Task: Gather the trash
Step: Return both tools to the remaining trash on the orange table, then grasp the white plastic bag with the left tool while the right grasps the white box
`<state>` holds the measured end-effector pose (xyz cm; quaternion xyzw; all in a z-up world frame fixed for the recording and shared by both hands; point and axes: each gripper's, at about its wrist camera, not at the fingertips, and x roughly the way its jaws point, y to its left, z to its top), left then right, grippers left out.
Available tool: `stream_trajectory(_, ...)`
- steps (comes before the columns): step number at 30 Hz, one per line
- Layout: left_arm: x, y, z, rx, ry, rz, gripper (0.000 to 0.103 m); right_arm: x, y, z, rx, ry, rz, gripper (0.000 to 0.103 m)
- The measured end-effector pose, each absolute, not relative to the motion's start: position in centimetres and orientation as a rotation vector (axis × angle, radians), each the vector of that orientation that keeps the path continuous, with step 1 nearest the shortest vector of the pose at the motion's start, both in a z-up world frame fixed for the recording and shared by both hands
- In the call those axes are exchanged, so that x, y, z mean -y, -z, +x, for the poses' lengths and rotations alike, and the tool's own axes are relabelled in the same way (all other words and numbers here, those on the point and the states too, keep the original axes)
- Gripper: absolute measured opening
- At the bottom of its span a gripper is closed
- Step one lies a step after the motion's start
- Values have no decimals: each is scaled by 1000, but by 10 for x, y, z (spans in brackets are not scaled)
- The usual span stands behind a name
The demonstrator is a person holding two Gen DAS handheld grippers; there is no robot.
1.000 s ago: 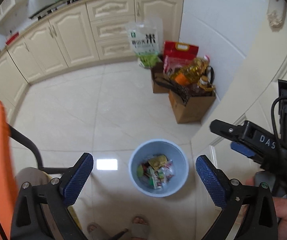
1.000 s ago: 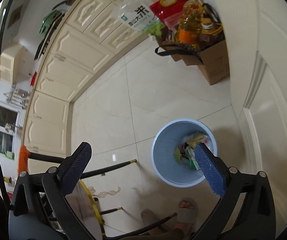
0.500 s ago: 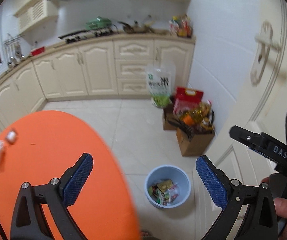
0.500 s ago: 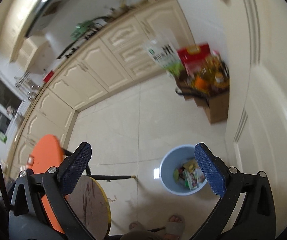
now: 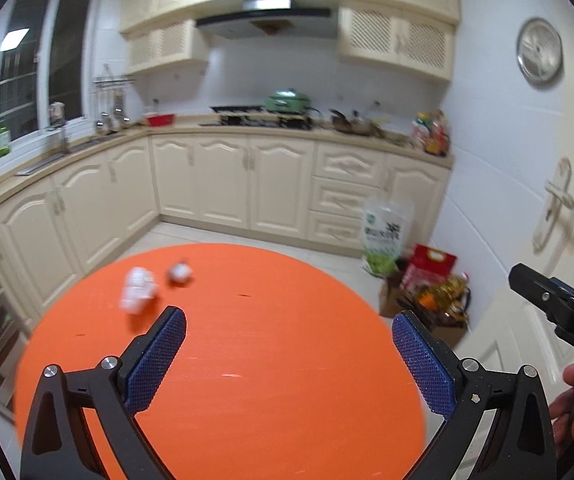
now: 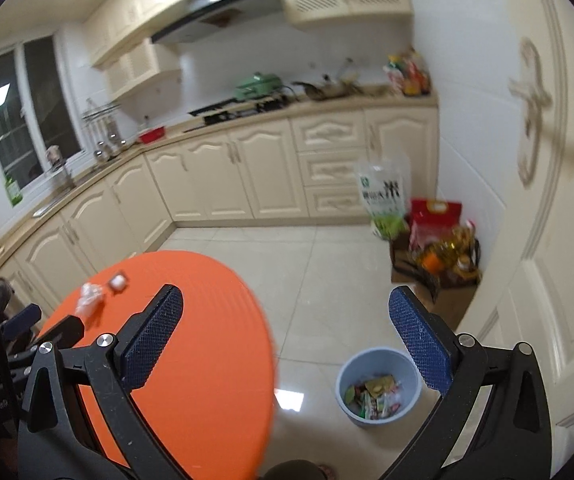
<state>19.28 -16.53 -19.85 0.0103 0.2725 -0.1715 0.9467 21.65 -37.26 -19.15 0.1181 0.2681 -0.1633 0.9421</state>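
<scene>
reading "das" on right gripper (image 5: 559,312)

Both tongs share one build: the left tongs (image 5: 289,354) and right tongs (image 6: 287,338) have matte black angular frames with silver round screws at the joints. Each finger carries a blue pad (image 5: 155,362) with a fine mesh texture. White letters "DA" mark a black housing (image 5: 559,310).
</scene>
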Motion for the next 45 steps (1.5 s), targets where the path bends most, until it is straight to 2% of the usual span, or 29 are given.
stream_trajectory(13,77,228,141,-530,155,-75,102,237,176,256,-529,162,83,103)
stream_trajectory(21,67,237,157,-568,83,-101,102,199,199,291,-580,79,39,103)
stream_trajectory(32,77,237,344,-711,101,-84,102,215,256,385,-724,34,51,103)
stream_trajectory(41,101,251,531,-857,79,-74,102,234,305,469,-837,-18,70,103)
stream_trajectory(43,107,256,563,-877,74,-65,98,233,312,483,-855,-29,61,103)
stream_trajectory(44,109,259,574,-884,71,-63,91,233,317,491,-866,-46,62,103)
stream_trajectory(45,109,259,589,-891,76,-66,79,231,321,497,-873,-58,66,103)
